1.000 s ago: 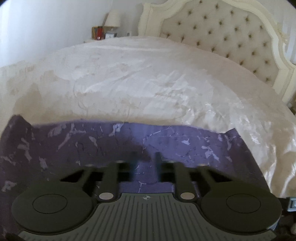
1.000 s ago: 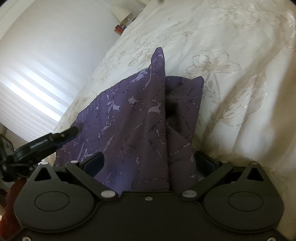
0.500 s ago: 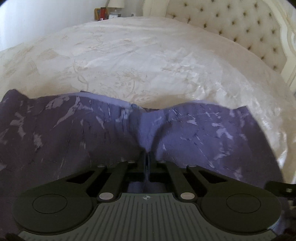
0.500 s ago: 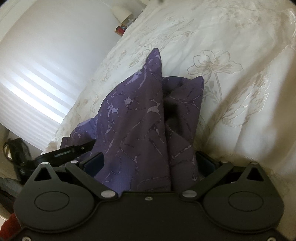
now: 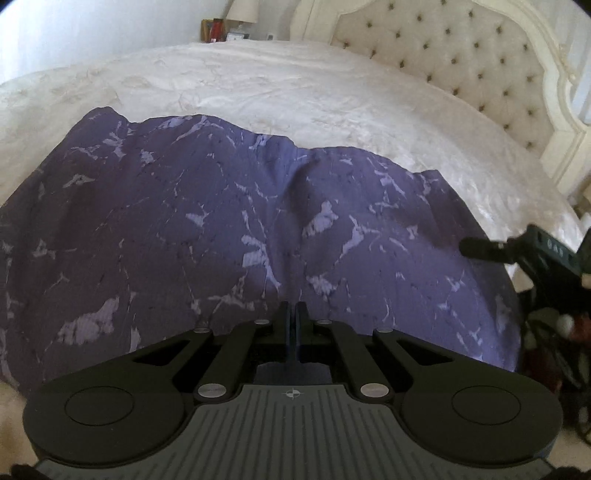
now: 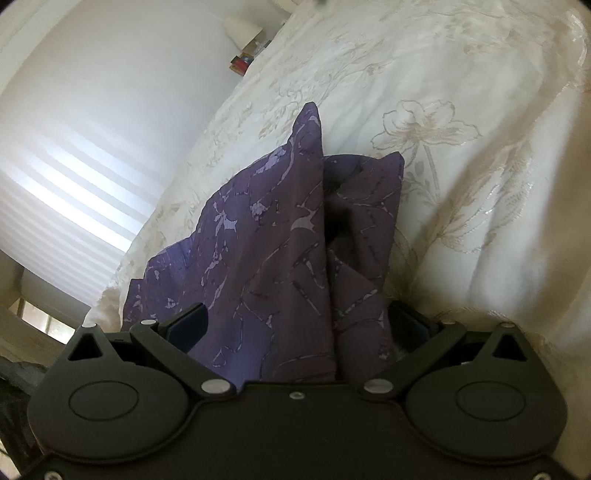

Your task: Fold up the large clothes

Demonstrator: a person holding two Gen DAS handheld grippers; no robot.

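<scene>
- Ahead of the left gripper [image 5: 291,314], whose jaws are pinched together on the near hem, the purple garment [image 5: 240,229] spreads across the bedspread [image 5: 295,92], long axis crosswise.
- Between the spread jaws of the right gripper [image 6: 295,325], bunched cloth rises; any pinch cannot be told.

The purple marbled cloth garment [image 6: 280,258] hides most of the right gripper's fingers [image 6: 188,325], so their grip is unclear. Small items [image 5: 221,31] beside the cream bed's tufted headboard [image 5: 461,55] are perhaps books, too tiny to tell.

- We see the left gripper [image 5: 292,314] as matte black, with two round discs, silver screws and a grey ribbed plate bearing a small cross mark;
- Our right gripper [image 6: 295,325] is black too; its fingers [image 6: 188,323] carry dark blue pads.
</scene>
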